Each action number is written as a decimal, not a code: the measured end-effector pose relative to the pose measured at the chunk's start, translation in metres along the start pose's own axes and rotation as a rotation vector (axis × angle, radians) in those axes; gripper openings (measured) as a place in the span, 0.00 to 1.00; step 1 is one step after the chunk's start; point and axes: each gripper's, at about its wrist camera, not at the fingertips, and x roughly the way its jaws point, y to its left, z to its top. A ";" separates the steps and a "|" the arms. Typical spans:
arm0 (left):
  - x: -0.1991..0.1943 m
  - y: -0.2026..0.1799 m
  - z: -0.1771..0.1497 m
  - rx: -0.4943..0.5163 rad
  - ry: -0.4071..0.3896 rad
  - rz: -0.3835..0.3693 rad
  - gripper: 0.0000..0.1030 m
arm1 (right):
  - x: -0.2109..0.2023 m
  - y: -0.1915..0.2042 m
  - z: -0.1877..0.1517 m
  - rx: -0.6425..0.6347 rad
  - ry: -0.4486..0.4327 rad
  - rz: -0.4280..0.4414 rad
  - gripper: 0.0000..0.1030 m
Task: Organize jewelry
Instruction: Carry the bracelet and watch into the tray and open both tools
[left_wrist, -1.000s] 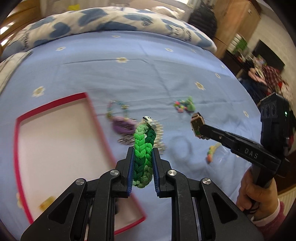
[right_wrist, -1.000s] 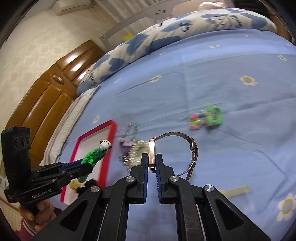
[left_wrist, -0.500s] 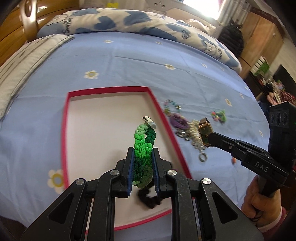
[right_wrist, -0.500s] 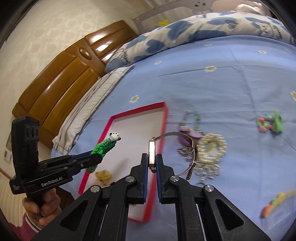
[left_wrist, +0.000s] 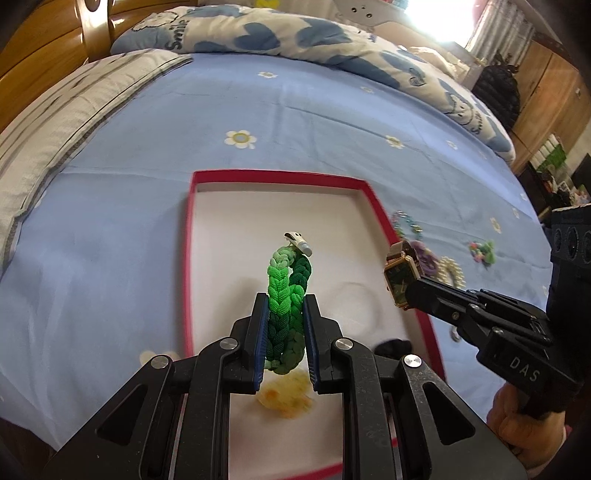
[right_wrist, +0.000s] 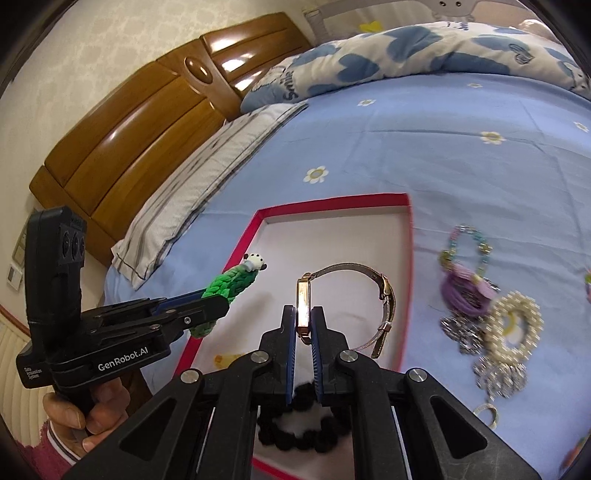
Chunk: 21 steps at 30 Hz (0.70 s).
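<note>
On a bed (left_wrist: 314, 110) spread with a blue flowered sheet, I hold two pieces of jewelry over the red-rimmed tray (left_wrist: 189, 258) with its white floor, ready to set both down. My left hand-held gripper (left_wrist: 285, 332) is clenched on a green braided bracelet (left_wrist: 290, 291), which stands upright between the pads with its small white charm at the top, above the middle of the tray. My right hand-held gripper (right_wrist: 303, 328) is clamped on the gold case of a wristwatch (right_wrist: 304, 306), its mesh band looping out to the right, hanging over the tray's right half just inside the rim. Already lying in the tray's near end are a black beaded bracelet (right_wrist: 295, 439) and a small yellow piece (left_wrist: 286, 397). Outside the rim, on the sheet, wait a purple hair tie (right_wrist: 465, 295), a pearl ring of beads (right_wrist: 513, 328), a string of pastel beads (right_wrist: 467, 240) and some silvery pieces too blurred to name. To do this well, I judge I should lower each piece until it nearly touches the white floor before letting go, pick bare spots well apart from the black bracelet and the yellow piece, keep the two grippers from crossing, and lay the watch flat so its band does not snag the rim.
</note>
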 end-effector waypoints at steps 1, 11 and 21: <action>0.003 0.003 0.002 0.000 0.002 0.004 0.16 | 0.007 0.001 0.003 -0.005 0.008 0.002 0.07; 0.036 0.010 0.006 0.031 0.053 0.060 0.16 | 0.066 0.000 0.012 -0.056 0.125 -0.027 0.07; 0.053 0.016 -0.004 0.027 0.105 0.078 0.18 | 0.075 -0.009 0.010 -0.028 0.172 0.005 0.13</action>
